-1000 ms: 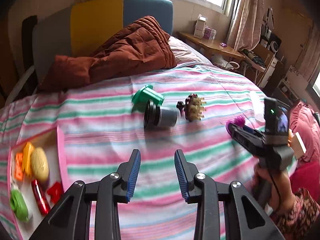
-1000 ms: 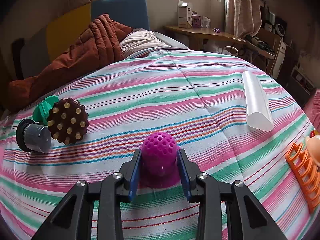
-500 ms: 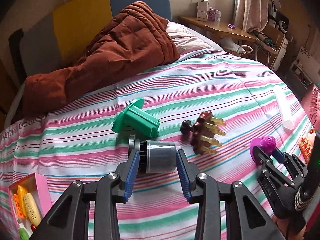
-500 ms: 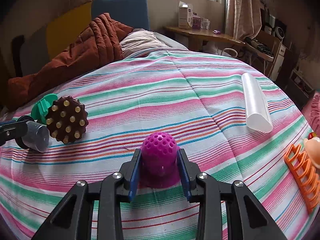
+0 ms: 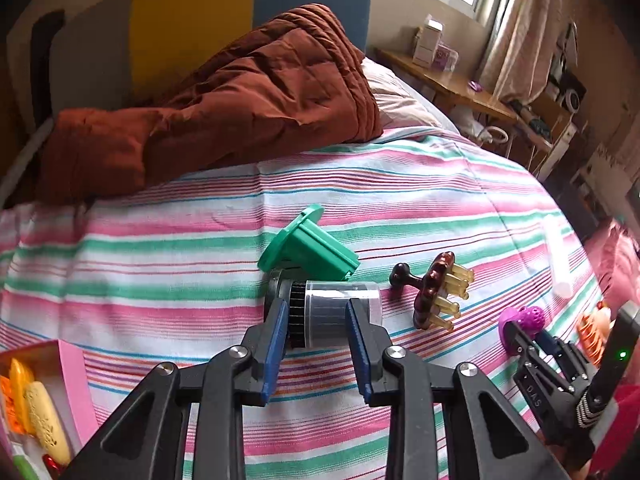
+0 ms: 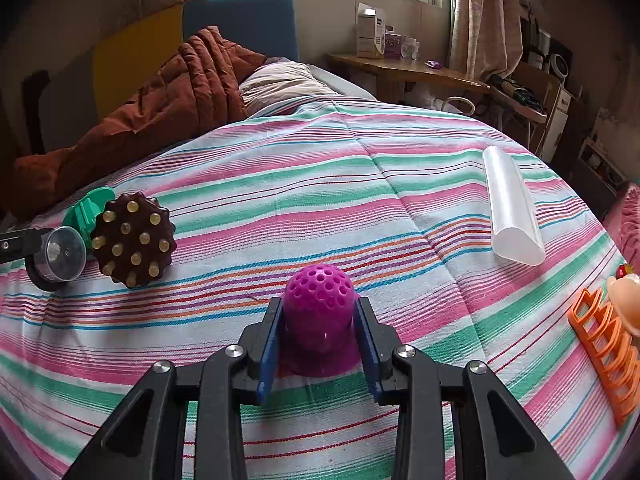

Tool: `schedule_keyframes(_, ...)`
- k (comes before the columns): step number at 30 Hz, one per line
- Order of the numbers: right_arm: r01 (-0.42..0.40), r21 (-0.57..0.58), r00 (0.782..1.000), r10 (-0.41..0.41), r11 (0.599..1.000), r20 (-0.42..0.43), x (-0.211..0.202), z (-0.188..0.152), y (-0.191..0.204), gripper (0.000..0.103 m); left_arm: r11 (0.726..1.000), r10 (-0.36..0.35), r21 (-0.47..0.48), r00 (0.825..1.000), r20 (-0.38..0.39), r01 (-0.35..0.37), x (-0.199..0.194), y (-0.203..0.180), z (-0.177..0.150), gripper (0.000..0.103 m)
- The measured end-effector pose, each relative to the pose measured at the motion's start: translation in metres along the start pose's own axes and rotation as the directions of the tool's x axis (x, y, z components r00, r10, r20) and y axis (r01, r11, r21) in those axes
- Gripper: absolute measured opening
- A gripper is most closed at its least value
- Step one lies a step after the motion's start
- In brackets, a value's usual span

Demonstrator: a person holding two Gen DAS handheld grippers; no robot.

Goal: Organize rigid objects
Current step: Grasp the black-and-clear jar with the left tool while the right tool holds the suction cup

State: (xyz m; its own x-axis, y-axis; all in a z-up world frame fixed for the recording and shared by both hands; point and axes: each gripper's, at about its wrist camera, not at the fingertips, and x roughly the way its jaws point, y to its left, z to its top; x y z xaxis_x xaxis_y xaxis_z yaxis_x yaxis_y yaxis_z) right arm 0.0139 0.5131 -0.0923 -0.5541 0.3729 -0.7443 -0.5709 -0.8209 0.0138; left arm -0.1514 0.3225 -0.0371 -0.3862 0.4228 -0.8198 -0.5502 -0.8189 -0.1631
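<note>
1. Your left gripper [image 5: 317, 322] straddles the clear jar with black lid [image 5: 326, 314], which lies on its side near the middle of the striped bedspread [image 5: 400, 192]. The blue pads [image 5: 276, 344] sit at both sides of it; can't tell if they're pressing the jar yet or just around it.
2. Green plastic holder [image 5: 308, 246] touches the jar on its headboard side.
3. Brown scalp massager [image 5: 434, 292] lies just beside the jar's base, prongs pointing to the bed's right edge.
4. Your right gripper [image 6: 318, 334] pinches the purple perforated silicone ball [image 6: 319, 300], pads tight against both sides, its flared base down on the bedspread toward the foot edge.
5. Translucent white tube [image 6: 510, 206] lies well apart toward the right edge.
6. Orange hair claw [image 6: 606, 354] is at the right edge, with a peach round item [image 6: 626, 300] just beside it, partly cut off.
7. Pink box [image 5: 70, 384] at the left edge holds a yellow oblong piece [image 5: 42, 416] and other small items.
8. Rust-brown quilt [image 5: 224, 96] is piled at the headboard end.
</note>
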Motion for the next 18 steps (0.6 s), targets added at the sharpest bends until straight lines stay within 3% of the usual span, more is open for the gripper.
schedule_keyframes(4,-0.001,0.002,1.0,0.001,1.0,0.0,0.0,0.0,0.0,0.036,0.995,-0.057,-0.087,0.998,-0.007,0.056,-0.006,0.018,-0.009,0.031)
schedule_keyframes(12,0.0,0.003,1.0,0.0,1.0,0.001,0.0,0.0,0.0,0.036,0.952,-0.019,-0.307,0.998,-0.061,-0.001,-0.002,0.078,-0.032,0.031)
schedule_keyframes(14,0.003,0.001,1.0,-0.003,1.0,0.001,0.0,0.0,0.0,0.036,0.951,-0.028,-0.308,0.999,-0.041,0.014,-0.007,0.078,-0.037,0.031)
schedule_keyframes(18,0.003,0.002,1.0,-0.003,1.0,0.002,0.0,0.001,0.001,0.036,0.977,-0.001,-0.211,1.0,-0.009,-0.001,-0.013,0.054,-0.034,0.037)
